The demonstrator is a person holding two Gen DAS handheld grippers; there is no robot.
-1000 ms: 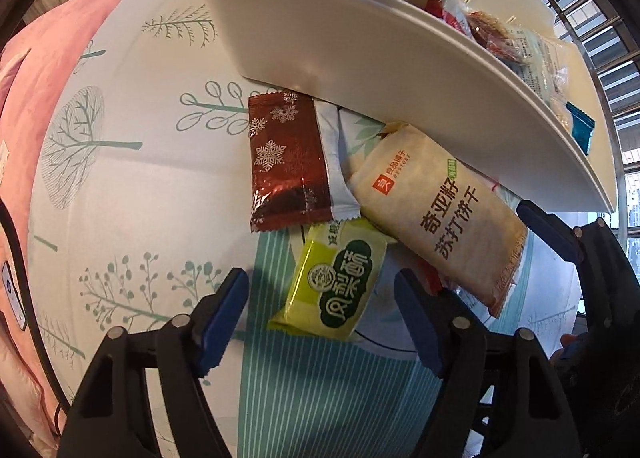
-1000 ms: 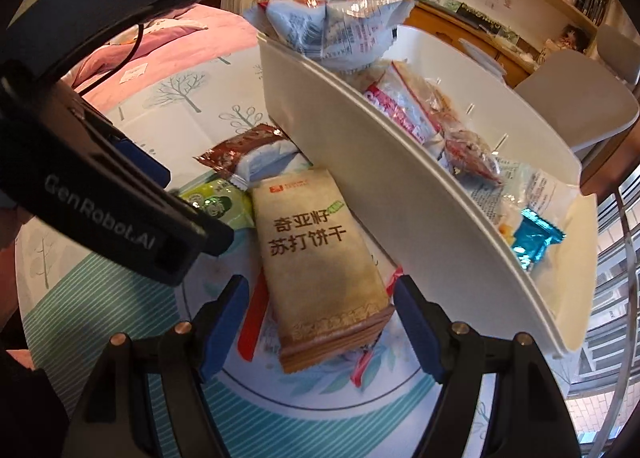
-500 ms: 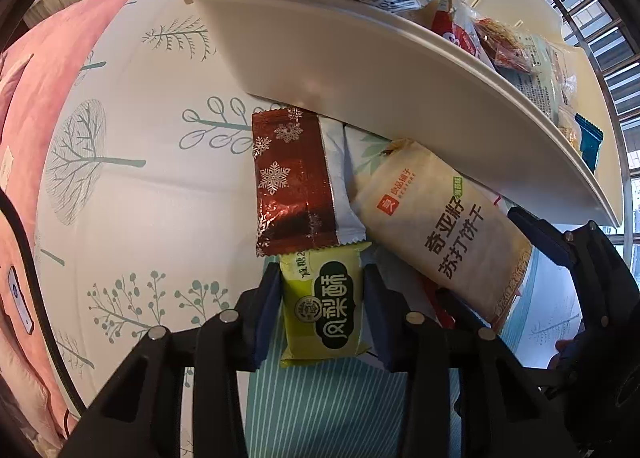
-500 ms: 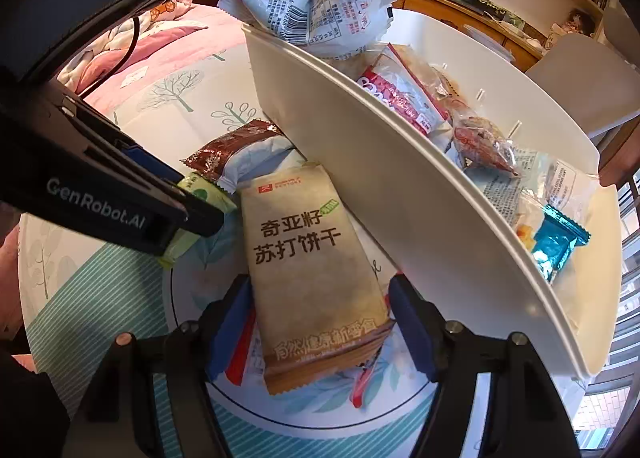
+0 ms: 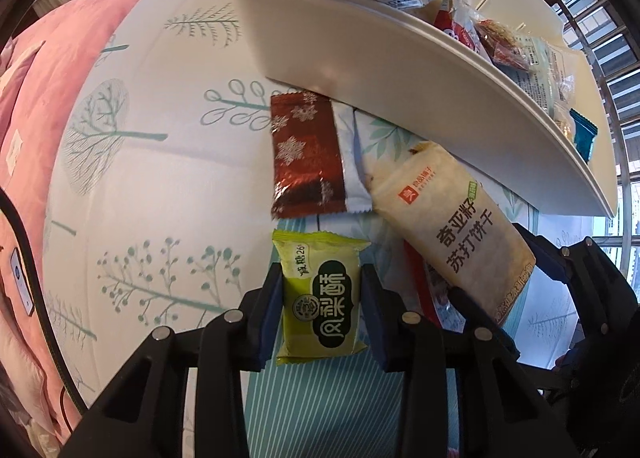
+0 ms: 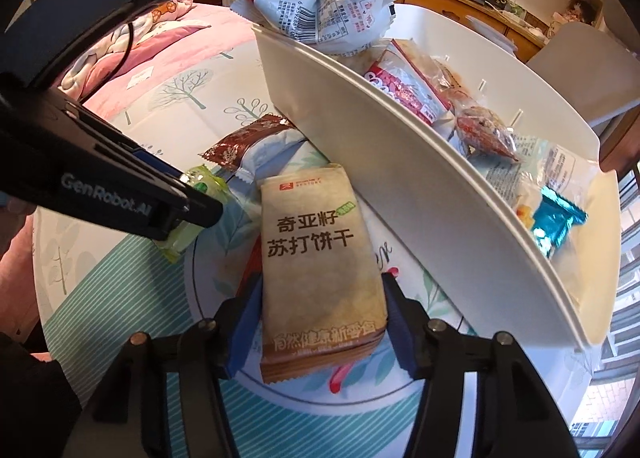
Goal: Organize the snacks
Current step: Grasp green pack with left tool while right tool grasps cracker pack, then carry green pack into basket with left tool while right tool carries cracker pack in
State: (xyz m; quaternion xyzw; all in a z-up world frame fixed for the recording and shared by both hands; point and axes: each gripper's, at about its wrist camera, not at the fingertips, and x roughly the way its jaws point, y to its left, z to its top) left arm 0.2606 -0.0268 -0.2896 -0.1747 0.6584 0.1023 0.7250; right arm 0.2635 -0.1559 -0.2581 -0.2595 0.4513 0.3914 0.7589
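My left gripper is shut on a green snack packet, its pads pressing both long sides; that packet also peeks out beside the black left finger in the right wrist view. My right gripper straddles a tan cracker packet lying on the table. Its jaws are closing, the pads close against the packet's edges with no visible squeeze. A brown snowflake packet lies against the white bin. A red packet is partly hidden under the tan one.
The white bin holds several snacks, among them a blue-white bag and a teal packet. The table wears a tree-print cloth. Pink bedding lies to the left, and a chair stands behind the bin.
The left jaws closed onto the green packet and drew it a little away from the brown one. The right jaws narrowed around the tan packet.
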